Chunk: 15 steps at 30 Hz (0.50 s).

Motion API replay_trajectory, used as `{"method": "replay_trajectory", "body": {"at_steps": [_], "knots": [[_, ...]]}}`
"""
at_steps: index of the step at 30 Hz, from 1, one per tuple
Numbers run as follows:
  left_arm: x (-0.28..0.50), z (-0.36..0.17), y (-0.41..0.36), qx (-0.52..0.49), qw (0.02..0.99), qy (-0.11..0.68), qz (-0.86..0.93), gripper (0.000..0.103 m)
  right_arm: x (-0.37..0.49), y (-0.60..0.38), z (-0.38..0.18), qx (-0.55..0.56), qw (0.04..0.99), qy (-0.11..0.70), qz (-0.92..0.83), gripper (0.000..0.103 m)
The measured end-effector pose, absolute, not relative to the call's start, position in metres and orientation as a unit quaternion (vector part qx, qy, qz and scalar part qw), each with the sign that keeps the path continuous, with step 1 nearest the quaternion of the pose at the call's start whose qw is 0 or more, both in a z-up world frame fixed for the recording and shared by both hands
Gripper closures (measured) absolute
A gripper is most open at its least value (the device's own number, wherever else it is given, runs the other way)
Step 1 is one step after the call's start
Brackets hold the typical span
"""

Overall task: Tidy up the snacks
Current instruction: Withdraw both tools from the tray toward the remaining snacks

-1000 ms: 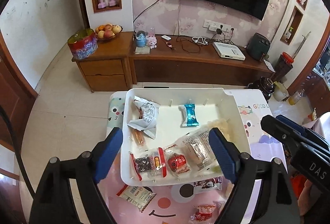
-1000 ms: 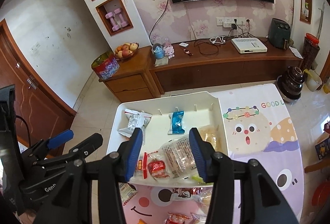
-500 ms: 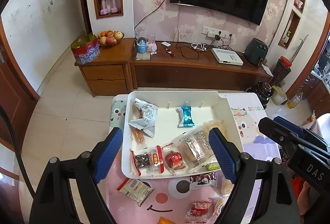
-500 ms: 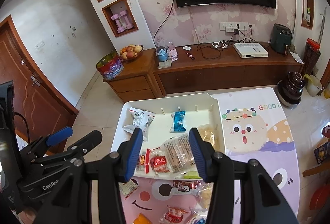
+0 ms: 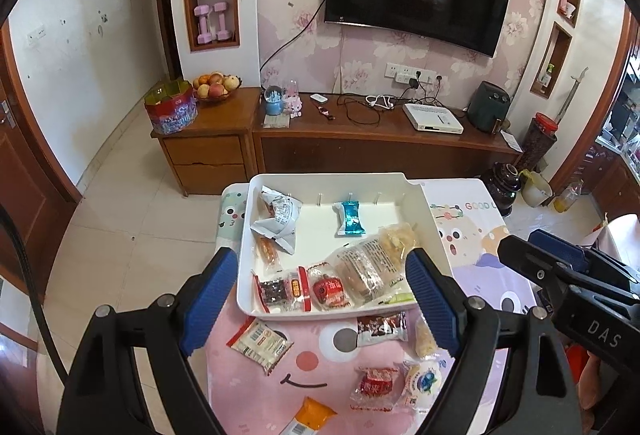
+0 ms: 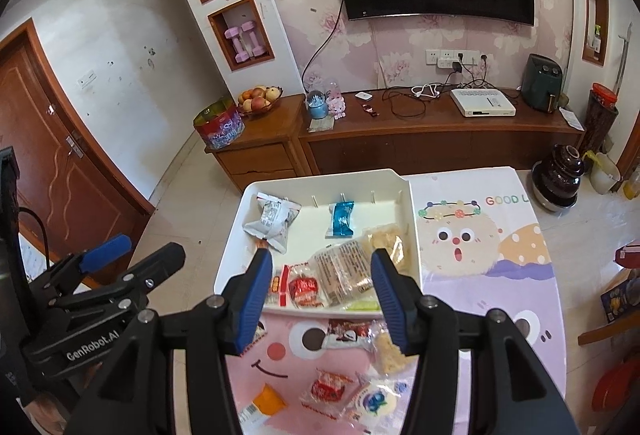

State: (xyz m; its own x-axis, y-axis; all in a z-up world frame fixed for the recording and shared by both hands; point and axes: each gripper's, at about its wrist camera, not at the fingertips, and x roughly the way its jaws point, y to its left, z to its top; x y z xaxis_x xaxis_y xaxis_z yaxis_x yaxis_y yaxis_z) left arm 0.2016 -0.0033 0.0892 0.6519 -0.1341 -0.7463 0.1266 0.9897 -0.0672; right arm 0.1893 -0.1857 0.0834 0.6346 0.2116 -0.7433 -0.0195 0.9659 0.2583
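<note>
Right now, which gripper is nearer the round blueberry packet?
Right, probably. The right gripper hangs almost over the blueberry packet; the left gripper sits farther left.

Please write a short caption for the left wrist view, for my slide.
Open left hand-held gripper above a white tray of snacks; more packets wait on the table.

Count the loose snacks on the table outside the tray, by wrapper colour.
Red wrapper: 1
Orange wrapper: 1
Dark brown wrapper: 1
Clear wrapper, yellow snack: 1
White wrappers: 2
Total: 6
</note>
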Motion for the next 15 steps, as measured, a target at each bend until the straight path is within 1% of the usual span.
{"method": "replay_trajectory", "body": {"at_steps": [3, 15], "knots": [[0.186, 0.093, -0.004, -0.001, 0.912, 0.405, -0.071, 0.015, 0.174, -0.189, 0.086, 0.109, 0.898, 0.422, 0.065, 0.05], [0.126, 0.097, -0.011, 0.005, 0.918, 0.389, -0.074, 0.014, 0.119, -0.192, 0.089, 0.077, 0.903, 0.415, 0.077, 0.05]]}}
